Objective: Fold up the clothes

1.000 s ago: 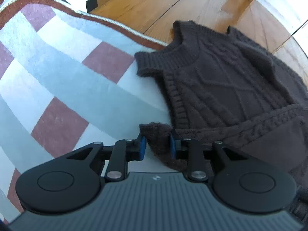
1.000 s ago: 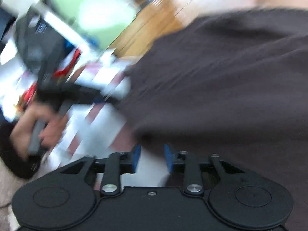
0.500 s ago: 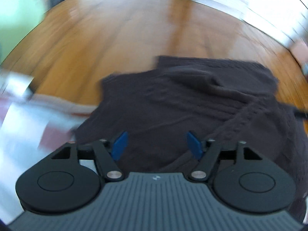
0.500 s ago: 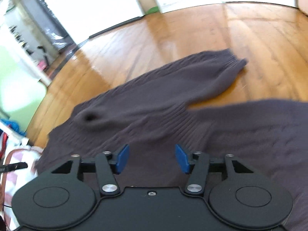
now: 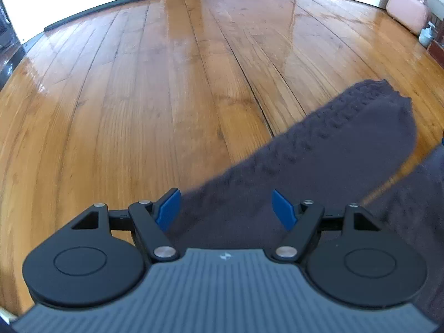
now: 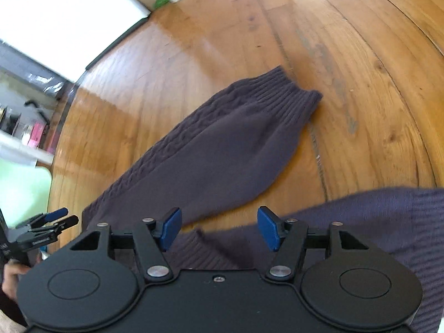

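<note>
Left wrist view: we look down along the left tool (image 5: 226, 209) at a glossy wooden floor (image 5: 155, 88); its blue pads (image 5: 168, 208) stand wide apart and press on nothing; the dark knitted sweater (image 5: 319, 149) lies on the floor beneath and ahead of the tool, one sleeve running up and to the right from between the pads to a ribbed cuff; a cable pattern runs along the sleeve's upper edge; more of the dark knit fills the right edge of the view, with a thin strip of floor showing between it and the sleeve; far off at the upper right we see a pink case (image 5: 406, 11) against the wall, with a small pale bottle (image 5: 426, 33) just beside it; right wrist view: the right tool (image 6: 219, 229) also has its pads wide, gripping nothing; the sweater's sleeve (image 6: 222, 144) stretches flat from near the left pad up to its ribbed cuff (image 6: 288, 94), which rests on the bare boards; the body of the garment spreads below and to the right of the pads, a ribbed edge just under the gap; at the lower left edge we see the left tool in a person's hand (image 6: 11, 274), hovering just beside the knit; shelves with blurred items show at the far left
</note>
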The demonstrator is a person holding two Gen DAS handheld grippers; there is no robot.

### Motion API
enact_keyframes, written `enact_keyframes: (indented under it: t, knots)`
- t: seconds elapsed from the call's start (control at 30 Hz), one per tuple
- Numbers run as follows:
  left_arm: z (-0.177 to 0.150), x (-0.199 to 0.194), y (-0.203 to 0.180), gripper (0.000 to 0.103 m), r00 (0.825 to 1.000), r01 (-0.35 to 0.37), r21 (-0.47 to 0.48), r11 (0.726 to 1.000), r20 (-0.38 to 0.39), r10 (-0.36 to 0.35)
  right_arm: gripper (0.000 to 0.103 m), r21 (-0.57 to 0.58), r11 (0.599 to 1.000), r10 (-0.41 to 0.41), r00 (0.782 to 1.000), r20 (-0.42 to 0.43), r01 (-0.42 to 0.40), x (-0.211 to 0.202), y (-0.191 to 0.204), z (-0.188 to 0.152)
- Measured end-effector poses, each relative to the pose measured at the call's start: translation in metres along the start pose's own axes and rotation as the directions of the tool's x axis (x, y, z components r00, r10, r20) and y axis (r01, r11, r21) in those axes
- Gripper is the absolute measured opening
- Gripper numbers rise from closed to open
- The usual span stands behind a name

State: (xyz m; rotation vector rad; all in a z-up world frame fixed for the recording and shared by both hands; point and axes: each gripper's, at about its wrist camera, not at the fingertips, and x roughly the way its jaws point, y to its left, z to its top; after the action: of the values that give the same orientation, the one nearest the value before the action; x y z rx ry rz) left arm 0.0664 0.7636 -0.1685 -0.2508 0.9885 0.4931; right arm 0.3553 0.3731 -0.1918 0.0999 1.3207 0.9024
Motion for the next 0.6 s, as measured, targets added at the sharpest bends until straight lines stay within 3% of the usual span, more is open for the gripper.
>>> enact_keyframes:
  t: [0.1, 0.17, 0.2, 0.23, 0.3, 0.4, 0.53, 0.6]
  knots:
    - [0.013, 0.026, -0.023, 0.073, 1.000, 0.029, 0.125, 0.992, -0.015, -0.027, 0.067, 0.033, 0.999, -0.041, 0.999, 0.008, 0.041, 0.013, -0.010, 0.014]
    - [0.022, 0.042, -0.038, 0.081, 0.999, 0.024, 0.199, 0.980, -0.037, -0.017, 0.067, 0.039, 0.997, -0.065, 0.998, 0.014, 0.065, 0.021, -0.014, 0.020]
    - [0.025, 0.050, -0.046, 0.081, 0.999, 0.014, 0.234, 0.972, -0.044, -0.004, 0.067, 0.036, 0.997, -0.071, 0.997, 0.013, 0.071, 0.024, -0.015, 0.022]
    - [0.027, 0.057, -0.053, 0.081, 0.998, -0.042, 0.258, 0.965, -0.033, 0.052, 0.067, 0.031, 0.997, -0.077, 0.997, 0.012, 0.077, 0.027, -0.016, 0.023]
    - [0.031, 0.067, -0.054, 0.081, 0.994, -0.100, 0.235, 0.967, -0.021, 0.108, 0.067, 0.015, 0.996, -0.087, 0.996, 0.010, 0.087, 0.033, -0.017, 0.021]
    - [0.035, 0.085, -0.043, 0.082, 0.995, 0.011, 0.113, 0.994, -0.104, 0.000, 0.067, -0.009, 0.995, -0.100, 0.995, 0.008, 0.100, 0.041, -0.019, 0.018]
    - [0.039, 0.098, -0.040, 0.092, 0.995, 0.025, 0.085, 0.996, -0.101, -0.017, 0.067, 0.000, 0.994, -0.109, 0.994, 0.030, 0.109, 0.047, -0.025, 0.020]
    - [0.040, 0.101, -0.042, 0.097, 0.995, -0.001, 0.100, 0.995, -0.102, 0.011, 0.067, 0.016, 0.994, -0.108, 0.993, 0.045, 0.107, 0.050, -0.027, 0.022]
